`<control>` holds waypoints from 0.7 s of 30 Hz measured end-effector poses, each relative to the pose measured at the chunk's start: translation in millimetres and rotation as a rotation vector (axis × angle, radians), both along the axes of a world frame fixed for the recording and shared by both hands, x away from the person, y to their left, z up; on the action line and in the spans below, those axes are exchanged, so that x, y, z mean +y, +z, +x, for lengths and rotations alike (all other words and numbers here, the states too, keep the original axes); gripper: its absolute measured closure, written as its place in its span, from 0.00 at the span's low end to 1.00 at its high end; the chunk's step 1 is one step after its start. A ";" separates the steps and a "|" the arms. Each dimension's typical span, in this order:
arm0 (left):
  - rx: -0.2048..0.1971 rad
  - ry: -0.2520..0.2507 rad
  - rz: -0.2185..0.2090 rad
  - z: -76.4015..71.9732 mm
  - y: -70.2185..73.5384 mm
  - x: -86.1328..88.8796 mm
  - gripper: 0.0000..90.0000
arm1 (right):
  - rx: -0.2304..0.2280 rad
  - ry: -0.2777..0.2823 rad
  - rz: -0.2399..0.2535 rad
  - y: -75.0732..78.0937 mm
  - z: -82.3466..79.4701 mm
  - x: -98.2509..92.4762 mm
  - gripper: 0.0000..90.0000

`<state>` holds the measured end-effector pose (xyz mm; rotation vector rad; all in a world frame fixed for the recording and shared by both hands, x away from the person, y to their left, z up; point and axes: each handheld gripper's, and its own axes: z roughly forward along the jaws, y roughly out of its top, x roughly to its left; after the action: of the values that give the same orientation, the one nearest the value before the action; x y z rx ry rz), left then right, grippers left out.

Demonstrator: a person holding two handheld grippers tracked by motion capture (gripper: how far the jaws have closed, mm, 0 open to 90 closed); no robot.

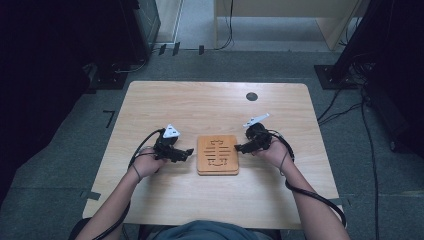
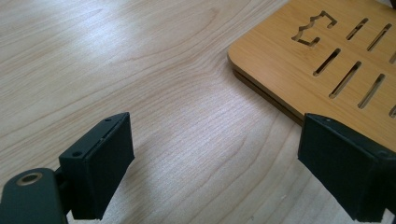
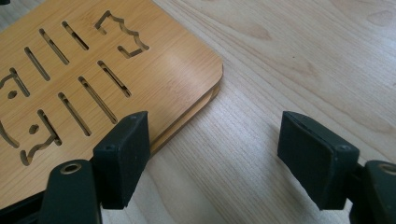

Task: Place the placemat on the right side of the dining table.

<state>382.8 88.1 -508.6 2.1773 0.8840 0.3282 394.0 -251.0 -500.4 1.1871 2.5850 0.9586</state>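
We hold both grippers low over the surface (image 1: 150, 100), one on each side of the bamboo trivet (image 1: 217, 154) that lies flat in the lower middle of the high view. The left gripper (image 1: 186, 152) sits just left of the trivet, its jaws wide apart with nothing but bare wood grain between them. The right gripper (image 1: 240, 148) sits at the trivet's right edge, its jaws also spread and holding nothing; in the right gripper view one jaw overlaps the board's edge, but we cannot tell whether it touches.

The risk, as we judge it, lies in the trivet's shape. It is a thin, flat, square slab with rounded corners, and a groove along its side suggests two layers. It hugs the surface, so a jaw may ride over the top or skid it sideways instead of getting under an edge. If we push from one side alone, the smooth board will likely slide on the equally smooth laminate. The top is warm, satin-finished bamboo pierced by narrow slots and a jagged cut-out (image 2: 314, 31); a jaw tip could snag in those openings.
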 end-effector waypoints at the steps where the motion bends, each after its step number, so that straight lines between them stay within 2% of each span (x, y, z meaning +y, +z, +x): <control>1: 0.000 -0.001 0.001 -0.2 0.3 0.1 0.11 | 0.001 -0.003 0.001 0.0 0.0 0.6 0.28; 21: -0.005 0.014 -0.008 -3.0 2.6 4.0 0.11 | -0.005 0.010 0.007 -1.1 3.3 19.9 0.25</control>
<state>379.9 92.2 -506.1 2.1630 0.8970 0.3358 397.3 -231.1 -501.5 1.1727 2.5885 0.9727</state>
